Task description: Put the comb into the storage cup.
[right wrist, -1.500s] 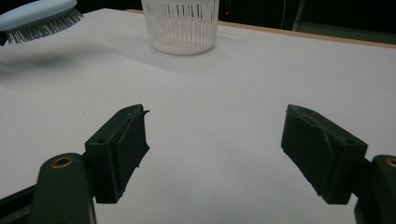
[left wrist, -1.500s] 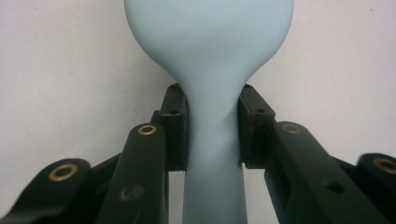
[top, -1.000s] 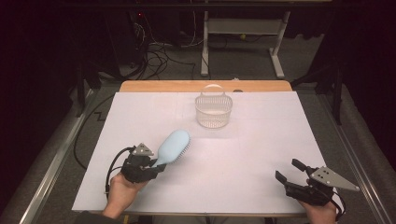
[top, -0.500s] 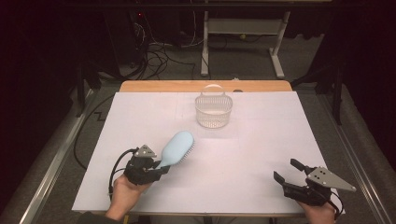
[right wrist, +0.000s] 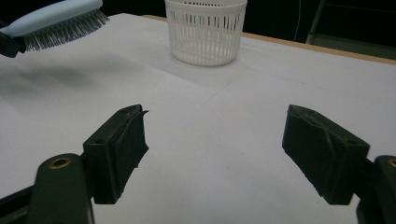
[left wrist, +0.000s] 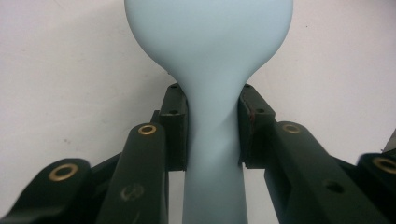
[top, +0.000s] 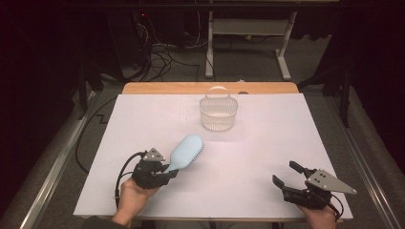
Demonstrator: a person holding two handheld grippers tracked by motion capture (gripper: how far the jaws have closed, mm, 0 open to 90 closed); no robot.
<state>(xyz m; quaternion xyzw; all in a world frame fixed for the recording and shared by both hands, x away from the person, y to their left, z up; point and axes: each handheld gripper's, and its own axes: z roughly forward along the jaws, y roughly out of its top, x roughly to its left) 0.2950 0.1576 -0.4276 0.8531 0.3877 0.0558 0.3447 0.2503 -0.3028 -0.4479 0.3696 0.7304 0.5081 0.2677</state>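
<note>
**Left gripper clamped on hairbrush; right gripper spread over bare table**

High view: The left gripper (top: 165, 171), lower left of frame, holds a light blue hairbrush (top: 187, 151) by its handle, head angled toward upper right. A white basket (top: 218, 112) stands upper centre on the white table (top: 267, 138). The right gripper (top: 286, 175) sits lower right.

Left gripper view: Both jaws press the hairbrush (left wrist: 212, 84) handle, one on each side, at centre frame.

Right gripper view: The right gripper (right wrist: 212, 154) has its jaws wide apart, nothing between them. The basket (right wrist: 205, 30) stands top centre; the hairbrush (right wrist: 60, 23) shows upper left, bristles down.
</note>
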